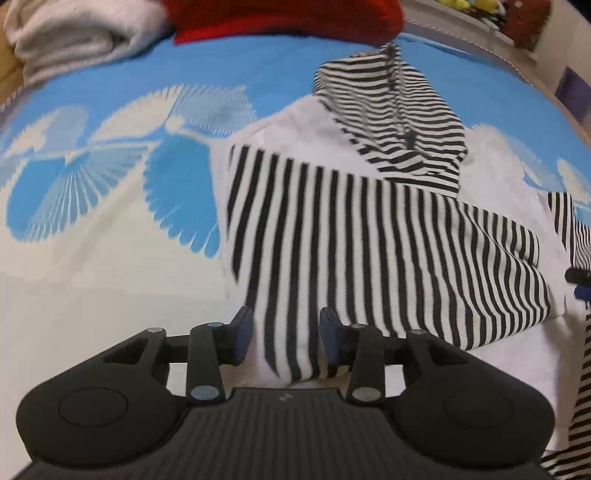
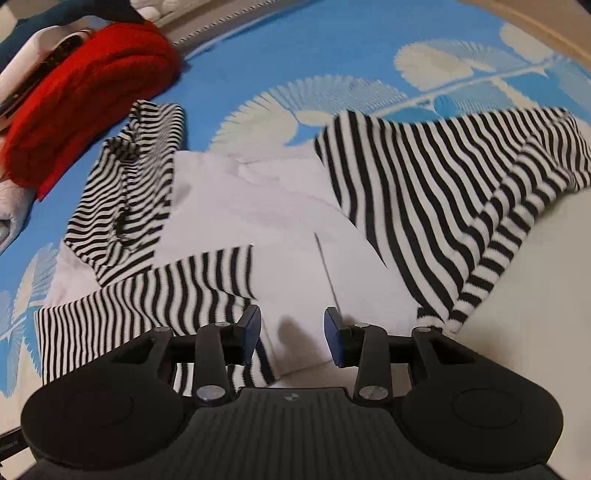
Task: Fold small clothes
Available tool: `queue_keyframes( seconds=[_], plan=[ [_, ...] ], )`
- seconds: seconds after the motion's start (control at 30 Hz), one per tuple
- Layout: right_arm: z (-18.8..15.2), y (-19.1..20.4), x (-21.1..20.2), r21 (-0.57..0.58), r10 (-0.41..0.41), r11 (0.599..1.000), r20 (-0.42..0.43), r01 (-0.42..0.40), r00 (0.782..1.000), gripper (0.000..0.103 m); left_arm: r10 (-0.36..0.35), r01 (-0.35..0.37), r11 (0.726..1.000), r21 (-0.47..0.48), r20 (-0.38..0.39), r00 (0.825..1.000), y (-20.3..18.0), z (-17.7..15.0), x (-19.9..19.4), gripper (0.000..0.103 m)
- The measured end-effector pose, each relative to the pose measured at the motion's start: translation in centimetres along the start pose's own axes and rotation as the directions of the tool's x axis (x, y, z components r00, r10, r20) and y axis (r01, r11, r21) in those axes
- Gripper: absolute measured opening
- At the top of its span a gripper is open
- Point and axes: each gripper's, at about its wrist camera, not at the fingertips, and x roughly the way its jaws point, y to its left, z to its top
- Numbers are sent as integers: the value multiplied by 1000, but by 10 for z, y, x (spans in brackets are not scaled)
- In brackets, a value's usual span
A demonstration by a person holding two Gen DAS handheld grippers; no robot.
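Bare sheet (image 1: 110, 266) left of the hoodie (image 1: 369, 236); red bundle (image 2: 88, 99) crowding the far edge.

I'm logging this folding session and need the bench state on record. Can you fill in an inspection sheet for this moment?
Surface: blue bedsheet with white fan print.
Job's things: white hoodie with striped hood and striped sleeves, one sleeve folded across the body.
Clutter: red garment; pale folded cloth.
Grippers: left gripper jaws apart over sleeve cuff; right gripper jaws apart over white body.
Cables: nothing seen.
Surroundings: blurred colourful items beyond the sheet's edge.
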Motion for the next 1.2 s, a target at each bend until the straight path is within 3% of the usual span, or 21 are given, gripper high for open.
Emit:
queue_keyframes(
  seconds=[0.47,0.77,0.93,1.07,1.2],
  plan=[
    [5,6,-20,-133,-19,991,104,33,994,41,-9,9,1000,-2,30,1000,-32,5,-1,49],
    [17,-23,-29,-90,-25,995,135,37,990,41,-15,14,1000,15,46,999,-44,5,-1,50],
    [40,-67,-35,9,-97,995,178,97,979,41,-19,18,1000,24,46,999,-49,5,0,50],
    [59,-118,-42,143,-101,987,199,73,975,41,-33,32,999,28,40,999,-51,4,0,50],
    [72,-186,-52,326,-174,942,251,87,952,41,-43,42,999,26,46,998,-50,5,-2,50]
  ],
)
